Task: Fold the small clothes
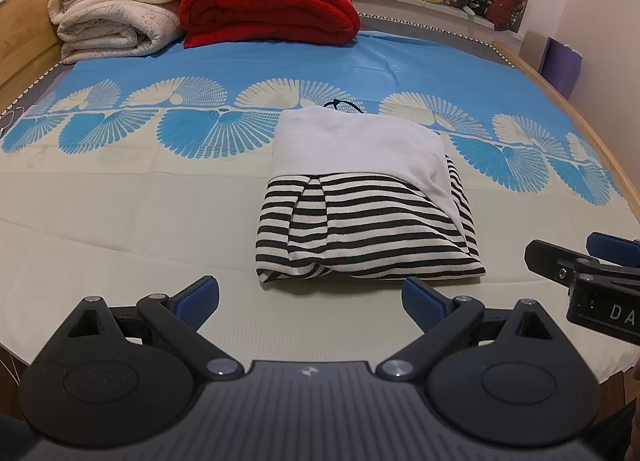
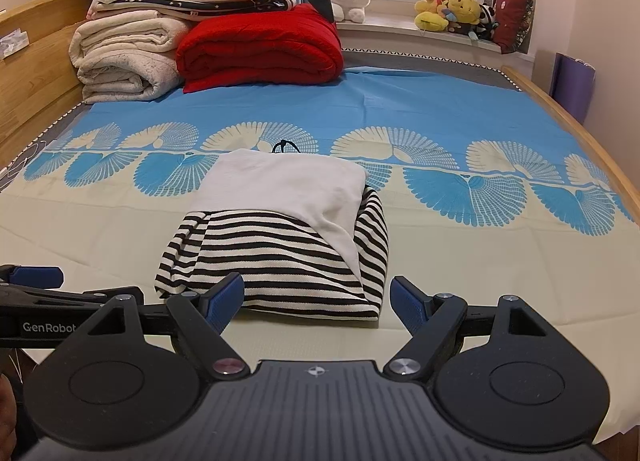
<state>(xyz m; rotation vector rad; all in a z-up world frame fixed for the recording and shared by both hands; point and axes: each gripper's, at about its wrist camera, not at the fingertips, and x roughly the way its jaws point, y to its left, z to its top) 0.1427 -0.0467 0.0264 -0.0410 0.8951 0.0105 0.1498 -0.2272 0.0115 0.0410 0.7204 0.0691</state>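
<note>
My left gripper (image 1: 310, 299) and right gripper (image 2: 318, 301) both gape wide, holding nothing, just short of the folded striped garment (image 1: 360, 229) lying on the bed sheet (image 1: 120, 201).

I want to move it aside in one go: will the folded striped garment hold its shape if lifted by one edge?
Probably not. The striped garment looks like soft knit, its folds loose and puffy, so it would likely droop and unfold. It seems light. The white part merely lies on top and may slide off.
</note>
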